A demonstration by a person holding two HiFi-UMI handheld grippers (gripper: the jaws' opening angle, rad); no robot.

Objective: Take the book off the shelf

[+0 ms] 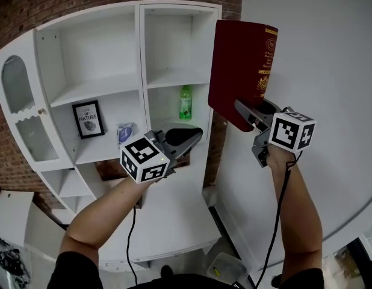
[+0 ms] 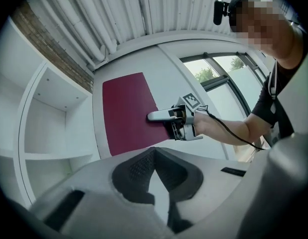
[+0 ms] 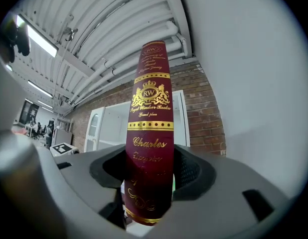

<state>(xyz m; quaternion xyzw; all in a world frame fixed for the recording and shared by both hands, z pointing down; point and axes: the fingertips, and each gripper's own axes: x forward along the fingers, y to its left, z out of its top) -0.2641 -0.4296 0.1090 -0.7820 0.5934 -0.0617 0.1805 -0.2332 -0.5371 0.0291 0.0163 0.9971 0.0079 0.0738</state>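
- While it is clear of the white shelf unit (image 1: 108, 86), the maroon book (image 1: 237, 59) stands upright before the pale wall (image 1: 318, 53) — the right tongs (image 1: 246, 114) are clamped on its lower end.
- The left tongs (image 1: 189, 138) sit closed together, holding nothing — just below a green bottle (image 1: 185, 103) on the shelf.

The book (image 1: 241, 65) stands right of the shelf (image 1: 139, 53).
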